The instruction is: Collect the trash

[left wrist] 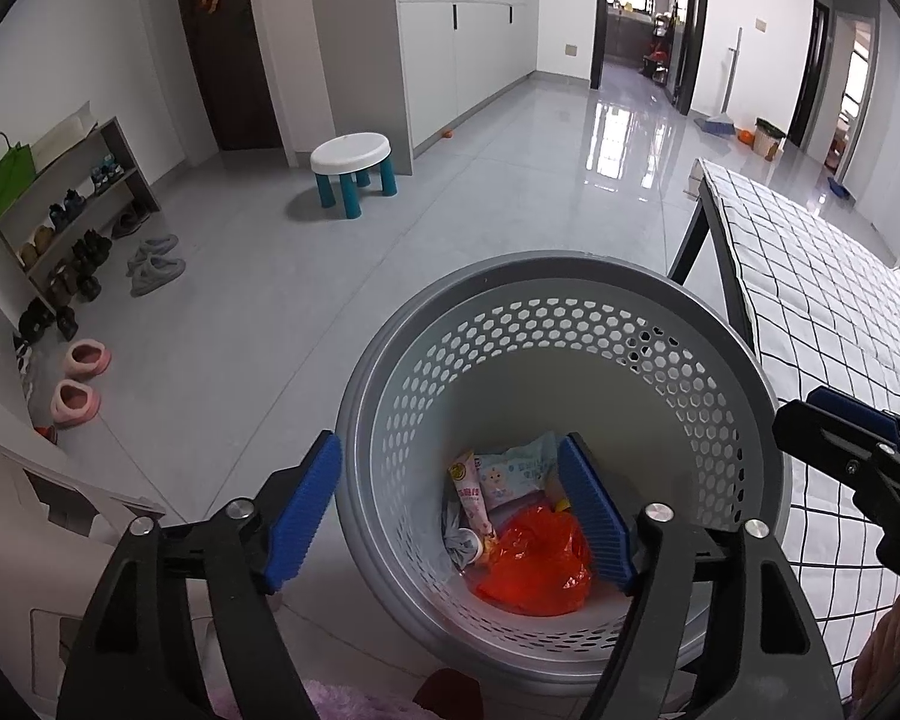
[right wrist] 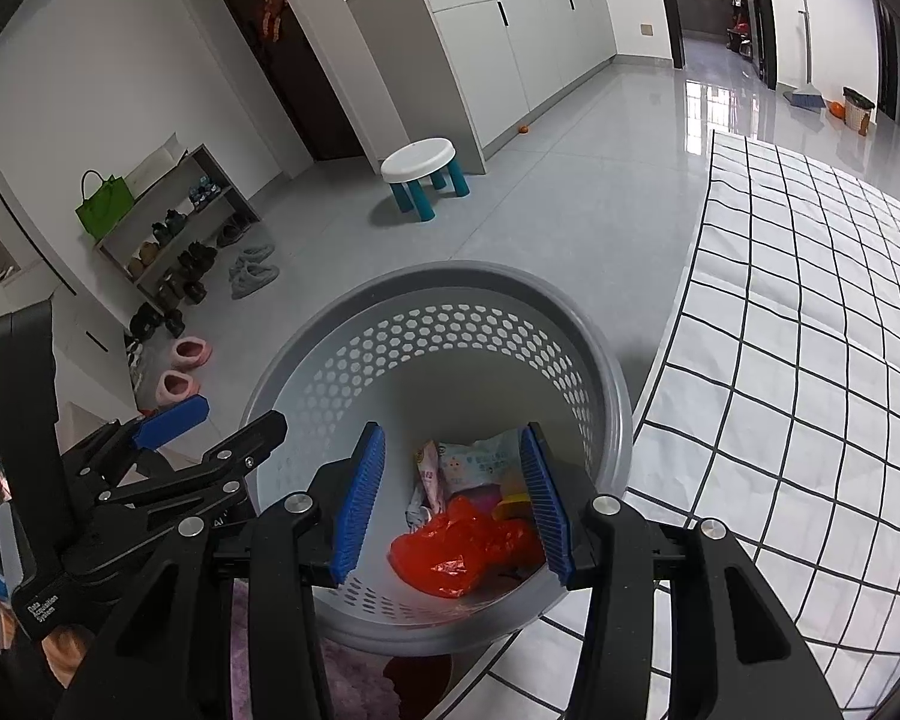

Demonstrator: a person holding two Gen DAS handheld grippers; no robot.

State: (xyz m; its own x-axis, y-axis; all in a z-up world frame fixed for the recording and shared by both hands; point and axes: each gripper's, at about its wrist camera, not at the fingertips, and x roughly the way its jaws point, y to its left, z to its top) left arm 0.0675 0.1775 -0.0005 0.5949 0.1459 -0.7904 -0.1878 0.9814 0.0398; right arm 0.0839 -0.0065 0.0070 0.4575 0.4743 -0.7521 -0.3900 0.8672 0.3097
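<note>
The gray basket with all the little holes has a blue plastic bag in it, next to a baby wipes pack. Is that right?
Not quite. The plastic bag is red, not blue; the blue you see is the gripper's pads in front of it. Both wrist views show it. The rest holds: it lies at the bottom of the gray basket with the holes, beside the baby wipes pack.

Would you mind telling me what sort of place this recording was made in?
Most likely the entrance hall of a home: a shoe rack with slippers beside it, a child's stool on the tiled floor, and a bin next to a checked tablecloth.
</note>
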